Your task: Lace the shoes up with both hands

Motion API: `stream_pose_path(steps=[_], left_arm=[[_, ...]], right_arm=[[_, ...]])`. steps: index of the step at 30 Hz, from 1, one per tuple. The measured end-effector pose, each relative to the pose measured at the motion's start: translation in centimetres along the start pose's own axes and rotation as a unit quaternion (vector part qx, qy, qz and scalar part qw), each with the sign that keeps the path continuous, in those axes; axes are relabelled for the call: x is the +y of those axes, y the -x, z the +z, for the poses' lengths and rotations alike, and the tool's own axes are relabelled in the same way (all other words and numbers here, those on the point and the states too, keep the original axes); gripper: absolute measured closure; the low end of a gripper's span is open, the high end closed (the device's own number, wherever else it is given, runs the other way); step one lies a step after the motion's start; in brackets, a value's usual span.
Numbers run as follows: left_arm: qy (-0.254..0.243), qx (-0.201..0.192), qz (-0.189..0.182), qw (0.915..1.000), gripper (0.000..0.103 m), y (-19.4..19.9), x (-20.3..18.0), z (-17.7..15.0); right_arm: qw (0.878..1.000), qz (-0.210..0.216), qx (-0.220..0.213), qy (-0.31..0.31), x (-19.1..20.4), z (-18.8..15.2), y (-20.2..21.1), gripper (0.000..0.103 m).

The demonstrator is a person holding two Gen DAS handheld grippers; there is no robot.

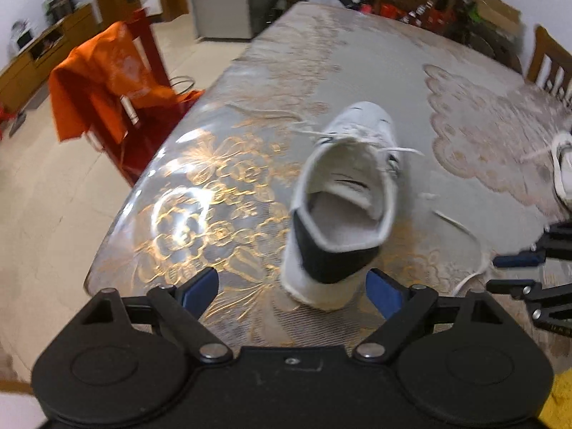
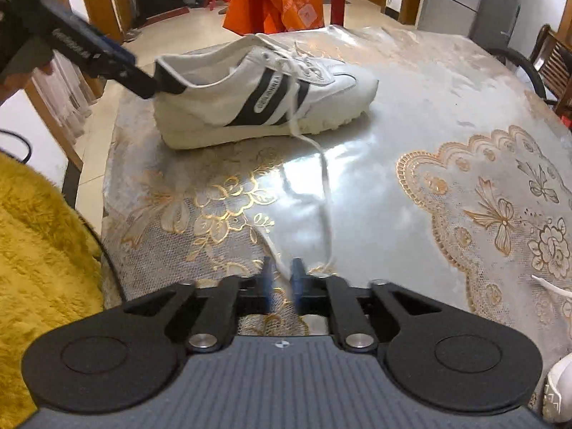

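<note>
A white shoe (image 1: 343,193) with black stripes (image 2: 264,96) stands on the lace-patterned tablecloth (image 2: 393,186), its laces loose. My left gripper (image 1: 293,287) is wide open just behind the shoe's black heel; in the right wrist view its finger (image 2: 136,78) touches the heel. One slack shoelace (image 2: 323,186) trails from the shoe over the table to my right gripper (image 2: 282,273). That gripper's fingers stand a narrow gap apart with the lace lying between the tips. The left wrist view shows the right gripper (image 1: 500,273) low at the right, beside the lace's bend (image 1: 479,250).
A second white shoe (image 1: 565,168) lies at the table's right, also low right (image 2: 561,393). An orange bag (image 1: 107,71) hangs on a red chair past the left table edge. A wooden chair (image 1: 547,64) stands far right. Yellow fuzzy fabric (image 2: 35,250) is at my near left.
</note>
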State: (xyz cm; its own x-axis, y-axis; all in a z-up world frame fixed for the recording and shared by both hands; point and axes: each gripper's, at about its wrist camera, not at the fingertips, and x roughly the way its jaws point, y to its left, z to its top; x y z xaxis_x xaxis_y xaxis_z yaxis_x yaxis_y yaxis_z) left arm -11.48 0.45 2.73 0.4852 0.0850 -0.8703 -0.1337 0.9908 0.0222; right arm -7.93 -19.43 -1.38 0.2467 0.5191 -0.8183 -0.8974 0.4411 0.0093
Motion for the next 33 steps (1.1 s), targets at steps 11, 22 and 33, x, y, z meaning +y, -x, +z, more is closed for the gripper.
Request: stream_pose_path(steps=[11,22,33], left_arm=[[-0.012,0.043,0.031,0.9985,0.015,-1.3,-0.9,-0.5],[-0.011,0.056,0.038,0.9976,0.015,-1.6,-1.1,-0.7],[-0.027,0.07,0.051,0.9959,0.015,-2.4,-1.8,-0.7]], right_arm=[[0.968,0.076,0.01,0.239,1.5,1.7,-0.8,0.066],[0.946,0.124,0.043,0.295,1.7,1.1,-1.8,0.061],[0.953,0.134,0.047,0.267,1.7,1.2,-2.6,0.06]])
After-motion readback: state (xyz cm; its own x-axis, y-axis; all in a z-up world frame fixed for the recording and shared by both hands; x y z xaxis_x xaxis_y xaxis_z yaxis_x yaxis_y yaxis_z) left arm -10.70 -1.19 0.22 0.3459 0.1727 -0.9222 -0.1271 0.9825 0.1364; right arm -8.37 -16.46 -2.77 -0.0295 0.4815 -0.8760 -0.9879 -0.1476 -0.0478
